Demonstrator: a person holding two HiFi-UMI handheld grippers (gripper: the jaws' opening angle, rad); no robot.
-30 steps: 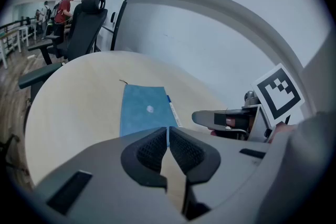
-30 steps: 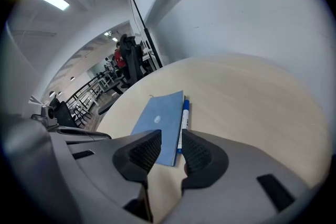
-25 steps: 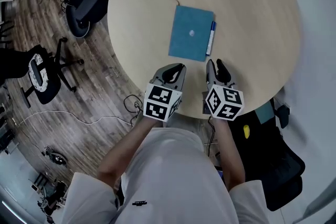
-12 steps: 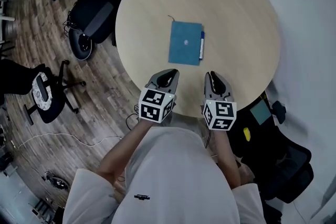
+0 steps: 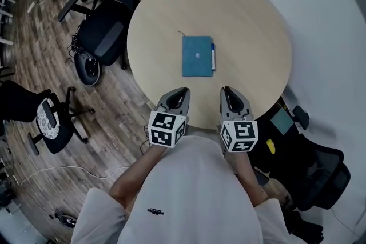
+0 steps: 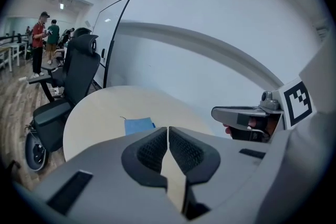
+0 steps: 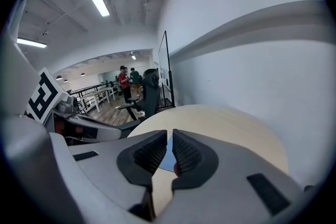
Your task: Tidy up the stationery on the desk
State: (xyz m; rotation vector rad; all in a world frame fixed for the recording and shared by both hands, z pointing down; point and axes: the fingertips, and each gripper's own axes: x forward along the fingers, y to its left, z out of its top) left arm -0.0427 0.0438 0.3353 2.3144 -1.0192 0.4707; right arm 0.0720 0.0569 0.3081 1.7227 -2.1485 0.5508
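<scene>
Notebook (image 5: 197, 56), blue and closed, lies flat near the middle of the round surface (image 5: 246, 26). The pen (image 5: 213, 58) lies just beside its right edge, parallel to that edge. I see no other stationery on the surface, so I judge that the tidying is nearly finished or already finished. Perhaps only a last check is left.

On the cover there is a small pale mark in the centre, but it is too small to read. I find no brand name or word on the pen either.

My left gripper (image 5: 182, 91) and my right gripper (image 5: 225, 90) hang over the near edge of the surface, well apart from the notebook. In the left gripper view the jaws are together at the tips and hold nothing. In the right gripper view the jaws are practically closed, with only a thin slit between them, and they are also empty. Each marker cube (image 5: 166, 128) carries black and white squares, no letters.

Further out, dark office chairs (image 5: 106, 31) stand on the wooden floor (image 5: 34, 37) at the left.
</scene>
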